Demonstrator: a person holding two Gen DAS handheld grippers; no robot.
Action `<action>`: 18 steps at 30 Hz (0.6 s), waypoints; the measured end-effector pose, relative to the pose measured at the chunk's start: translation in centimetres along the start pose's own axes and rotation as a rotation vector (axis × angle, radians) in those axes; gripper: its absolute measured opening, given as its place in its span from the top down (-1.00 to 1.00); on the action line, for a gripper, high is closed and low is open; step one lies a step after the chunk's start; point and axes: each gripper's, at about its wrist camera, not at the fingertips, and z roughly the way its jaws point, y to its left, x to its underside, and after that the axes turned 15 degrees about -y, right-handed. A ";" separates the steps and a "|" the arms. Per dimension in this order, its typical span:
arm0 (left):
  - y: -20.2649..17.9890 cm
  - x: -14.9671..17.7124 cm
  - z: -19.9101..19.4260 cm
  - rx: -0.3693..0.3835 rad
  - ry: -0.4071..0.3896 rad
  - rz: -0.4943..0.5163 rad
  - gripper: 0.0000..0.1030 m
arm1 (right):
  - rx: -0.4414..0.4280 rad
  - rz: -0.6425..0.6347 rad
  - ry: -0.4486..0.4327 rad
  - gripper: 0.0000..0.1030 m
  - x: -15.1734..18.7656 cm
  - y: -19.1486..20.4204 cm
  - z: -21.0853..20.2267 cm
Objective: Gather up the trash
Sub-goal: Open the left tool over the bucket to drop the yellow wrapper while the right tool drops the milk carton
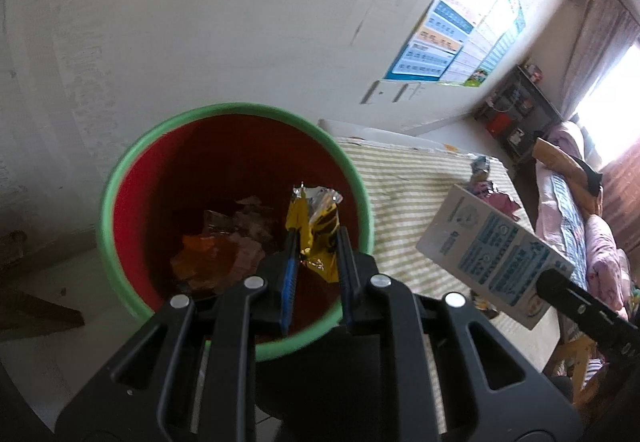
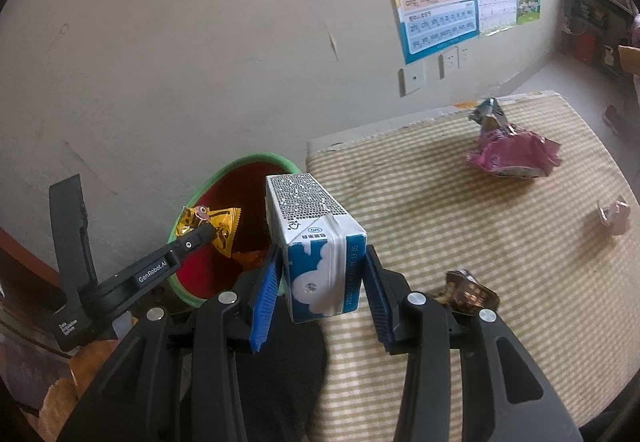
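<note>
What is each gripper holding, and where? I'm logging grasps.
The left gripper pinches the yellow snack wrapper by its lower end over the bin. The right gripper clamps the milk carton by its sides.

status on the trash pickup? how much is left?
Done: several wrappers already lie in the red bin. In hand: left tongs hold a yellow wrapper over the bin; right tongs grip a milk carton. Left on the striped table: pink wrapper, foil scrap, small pink scrap.

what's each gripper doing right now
Left gripper: shut on yellow wrapper, over the bin.
Right gripper: shut on milk carton.
</note>
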 end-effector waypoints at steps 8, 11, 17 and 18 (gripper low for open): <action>2.3 0.2 0.5 -0.053 0.017 -0.022 0.65 | -0.039 -0.035 0.042 0.22 0.0 2.3 2.5; 2.8 0.3 0.8 -0.062 0.024 -0.026 0.65 | -0.047 -0.047 0.054 0.22 0.2 3.0 3.4; 3.3 0.6 1.4 -0.073 0.043 -0.039 0.65 | -0.064 -0.043 0.101 0.22 0.7 3.7 5.6; 3.5 0.6 1.4 -0.076 0.045 -0.040 0.65 | -0.066 -0.046 0.105 0.22 0.7 3.8 5.9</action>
